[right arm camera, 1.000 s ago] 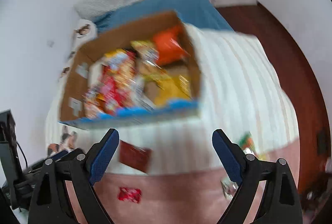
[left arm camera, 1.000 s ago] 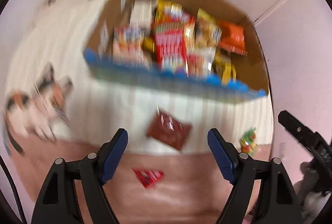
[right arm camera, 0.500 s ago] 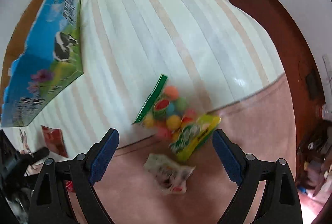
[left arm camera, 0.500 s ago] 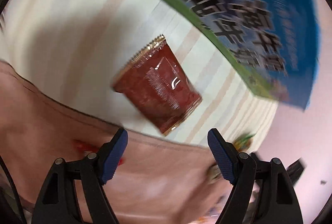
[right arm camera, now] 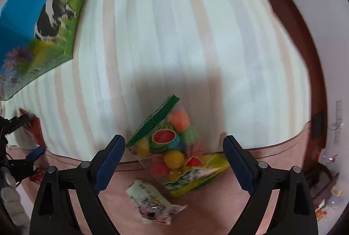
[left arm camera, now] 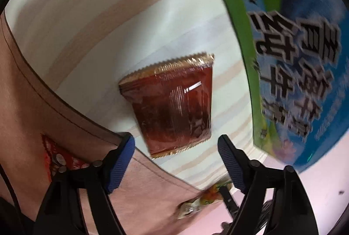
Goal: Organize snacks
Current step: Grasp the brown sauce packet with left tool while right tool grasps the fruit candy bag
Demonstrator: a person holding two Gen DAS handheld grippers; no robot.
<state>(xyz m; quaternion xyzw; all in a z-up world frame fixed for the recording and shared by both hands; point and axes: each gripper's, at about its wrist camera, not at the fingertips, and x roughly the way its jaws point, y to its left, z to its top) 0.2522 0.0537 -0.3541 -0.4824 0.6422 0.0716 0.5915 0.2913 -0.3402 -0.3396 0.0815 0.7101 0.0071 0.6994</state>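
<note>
**Both grippers drop onto loose snacks beside the box**

A second ago both cameras looked from above at the open box full of snacks; now each has come down close over a packet lying on the striped bedspread point(right arm camera: 174, 28), and the box point(left arm camera: 305, 60) shows only its printed outer wall, beyond the fingers and off to the side.

The left gripper point(left arm camera: 175, 160) has rolled and lowered towards the dark red packet point(left arm camera: 174, 108). Its fingers have just been closing in, yet they are released: the packet's near edge lies just ahead of the tips, between their lines but not touched by either blue pad point(left arm camera: 122, 160). A small red wrapper point(left arm camera: 59, 160) lies outside the left finger on the pink sheet point(left arm camera: 32, 93).

The right gripper point(right arm camera: 174, 160) points down over the fruit-candy bag point(right arm camera: 172, 147), fingers spread wide and released. The bag sits between the two tips, nearer the left finger, with clear gaps on both sides. A white packet point(right arm camera: 152, 200) lies closer to the camera, behind the tips and between the fingers' arms.

So the snacks still to be sorted are these loose ones on the bed, outside the box. Judging from this, the step in hand is the pick-up: each gripper is lined up on its own packet and neither has a grip yet. The thin, flat red packet looks harder to pinch off the soft bedding than the plump candy bag.
</note>
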